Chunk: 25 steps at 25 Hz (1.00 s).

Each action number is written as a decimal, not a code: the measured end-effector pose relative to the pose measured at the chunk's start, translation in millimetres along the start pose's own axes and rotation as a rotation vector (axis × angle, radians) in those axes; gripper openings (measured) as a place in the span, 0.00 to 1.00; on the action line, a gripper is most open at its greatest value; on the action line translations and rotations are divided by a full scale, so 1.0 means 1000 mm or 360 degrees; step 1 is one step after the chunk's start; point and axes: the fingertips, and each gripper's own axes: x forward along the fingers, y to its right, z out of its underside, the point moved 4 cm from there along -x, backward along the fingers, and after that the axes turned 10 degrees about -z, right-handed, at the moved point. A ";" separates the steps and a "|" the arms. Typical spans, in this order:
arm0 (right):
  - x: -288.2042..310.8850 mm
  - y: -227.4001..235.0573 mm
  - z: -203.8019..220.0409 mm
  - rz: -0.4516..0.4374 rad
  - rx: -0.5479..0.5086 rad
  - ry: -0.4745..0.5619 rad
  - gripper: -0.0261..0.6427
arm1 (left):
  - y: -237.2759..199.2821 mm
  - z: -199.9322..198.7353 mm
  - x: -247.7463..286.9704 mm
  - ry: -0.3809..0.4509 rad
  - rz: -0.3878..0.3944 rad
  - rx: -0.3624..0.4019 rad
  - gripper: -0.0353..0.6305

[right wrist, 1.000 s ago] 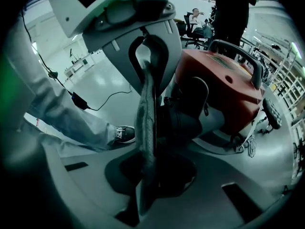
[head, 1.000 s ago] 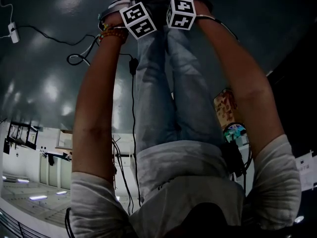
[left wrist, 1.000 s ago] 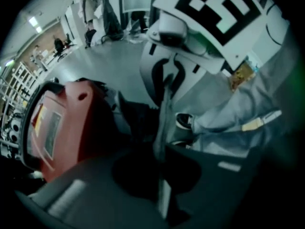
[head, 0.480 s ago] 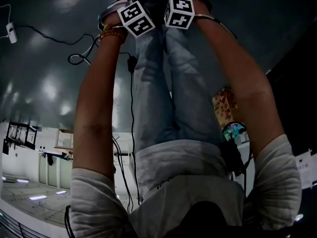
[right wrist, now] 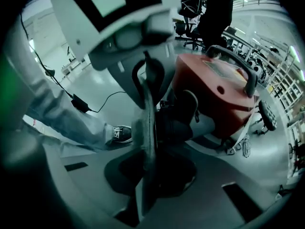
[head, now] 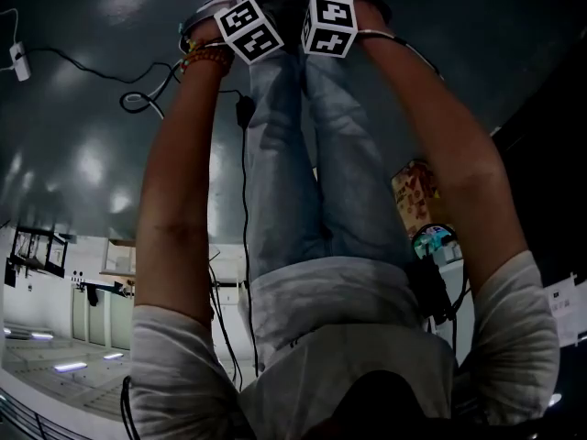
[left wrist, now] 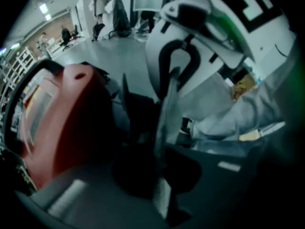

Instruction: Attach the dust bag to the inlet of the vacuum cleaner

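Left gripper [left wrist: 161,175] and right gripper [right wrist: 144,173] face each other, jaws of each clamped on the thin edge of the dust bag [right wrist: 145,123], seen edge-on; bag just beside the red vacuum cleaner [right wrist: 217,92], contact unclear

- Two tools: the left tool [left wrist: 162,173] and the right tool [right wrist: 144,175].
- Two marker cubes, side by side at the top centre of the head view: the left cube [head: 248,30] and the right cube [head: 328,26].
- One dust bag [right wrist: 145,125], a thin grey sheet seen edge-on.
- One red vacuum cleaner [right wrist: 221,92], right of centre in the right gripper view.
- One shoe [right wrist: 123,133], at centre left of that view.
- Two bare forearms: the left forearm [head: 179,181] and the right forearm [head: 440,145].
- One white plug block [head: 17,58], at the upper left of the head view.
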 end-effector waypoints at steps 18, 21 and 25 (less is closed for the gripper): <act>-0.004 0.013 0.000 0.0008 0.0084 -0.0001 0.09 | -0.011 -0.004 -0.006 0.0013 -0.0034 -0.0013 0.08; -0.010 0.014 -0.005 0.0005 0.0010 -0.0018 0.09 | -0.011 0.001 0.006 0.0002 -0.0021 -0.0127 0.08; -0.003 0.016 0.001 -0.0020 0.0074 0.0010 0.09 | -0.011 -0.005 0.001 -0.0022 0.0003 -0.0067 0.08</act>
